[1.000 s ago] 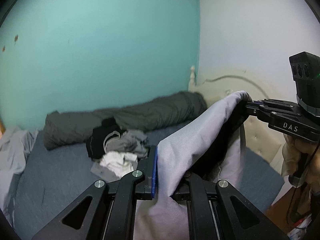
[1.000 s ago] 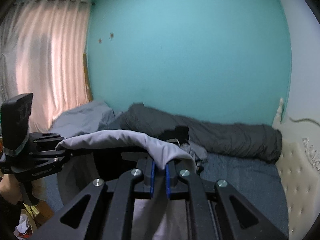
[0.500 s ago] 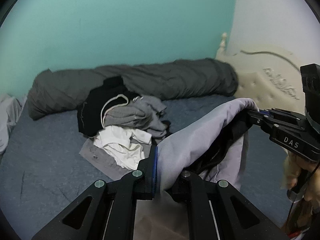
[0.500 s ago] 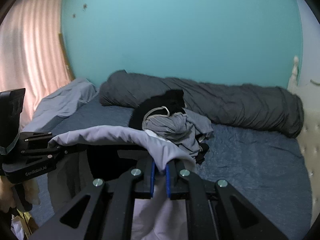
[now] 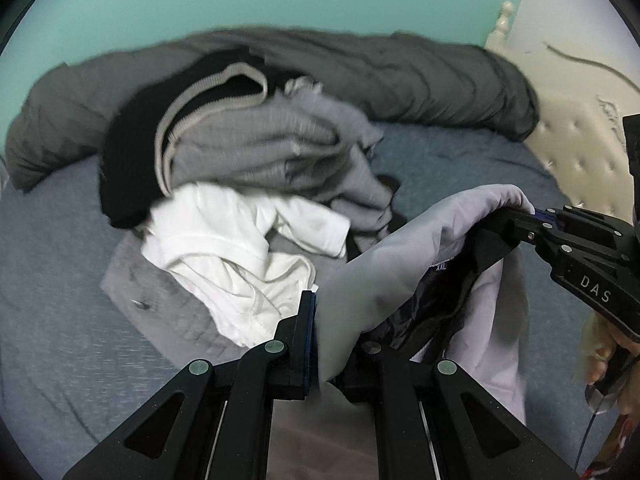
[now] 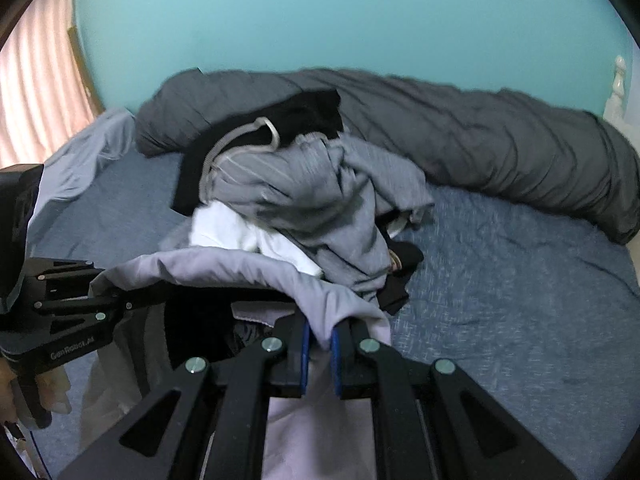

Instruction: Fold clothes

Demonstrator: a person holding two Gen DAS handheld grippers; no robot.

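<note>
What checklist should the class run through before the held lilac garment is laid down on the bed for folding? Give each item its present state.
1. Left gripper shut on the lilac garment: ok.
2. Right gripper shut on the same garment: ok.
3. Top edge stretched flat between the grippers: not ok, it sags and bunches.
4. Bare stretch of blue bed sheet free to lay it on: ok, to the right of the clothes pile.
5. Garment clear of the pile: cannot tell, its edge overlaps the white item in view.
6. Lower hem hanging untwisted: cannot tell, hidden below the grippers.
</note>
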